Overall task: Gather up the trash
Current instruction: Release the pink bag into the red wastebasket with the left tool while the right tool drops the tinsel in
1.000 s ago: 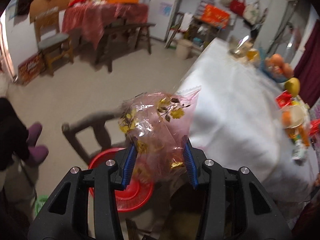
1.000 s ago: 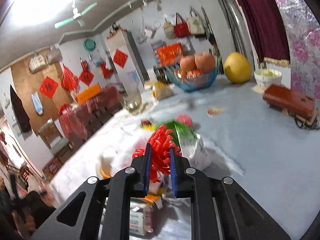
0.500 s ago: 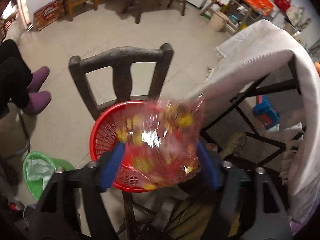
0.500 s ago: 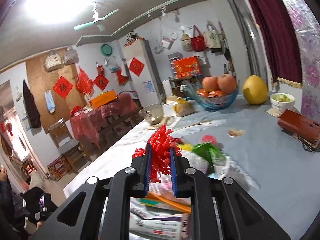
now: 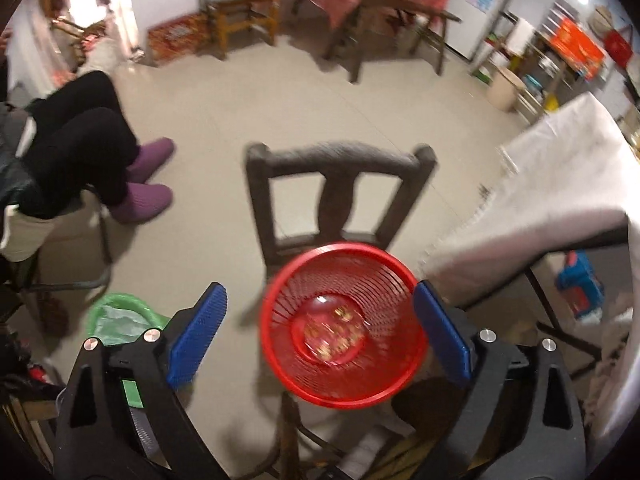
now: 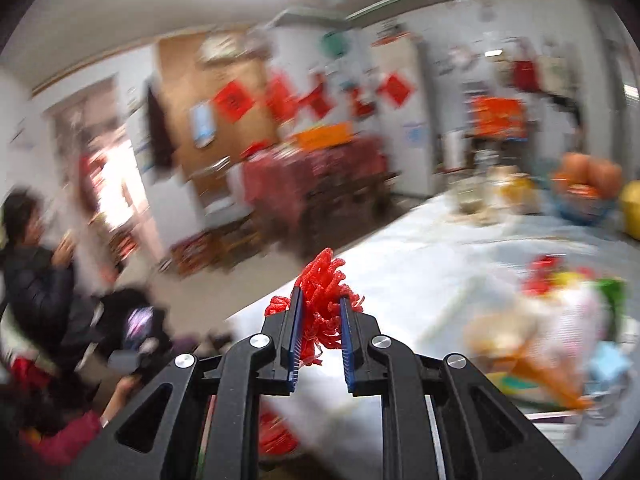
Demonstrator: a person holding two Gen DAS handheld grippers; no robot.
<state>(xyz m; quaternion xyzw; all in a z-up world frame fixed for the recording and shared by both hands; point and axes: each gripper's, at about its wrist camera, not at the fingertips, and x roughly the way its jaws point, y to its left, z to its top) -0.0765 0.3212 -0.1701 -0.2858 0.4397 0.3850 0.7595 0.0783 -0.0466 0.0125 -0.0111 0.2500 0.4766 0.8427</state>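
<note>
In the left wrist view my left gripper (image 5: 320, 312) is open and empty, its blue pads wide apart above a red mesh basket (image 5: 396, 364) that stands on a dark wooden chair (image 5: 340, 184). A clear pink plastic bag with yellow bits (image 5: 334, 334) lies in the bottom of the basket. In the blurred right wrist view my right gripper (image 6: 320, 312) is shut on a bunch of red foam netting (image 6: 324, 280), held above the edge of the white-clothed table (image 6: 420, 264). A pile of wrappers and packets (image 6: 560, 340) lies on the table to the right.
A green bin with a liner (image 5: 120, 316) stands on the floor at the left. A seated person's legs in purple slippers (image 5: 140, 196) are at the left. The white tablecloth (image 5: 560, 184) hangs at the right. A fruit bowl (image 6: 584, 188) stands at the table's far end.
My left gripper has opened and the pink bag has dropped into the red basket. My right gripper has swung left with the red netting, away from the table's middle.
</note>
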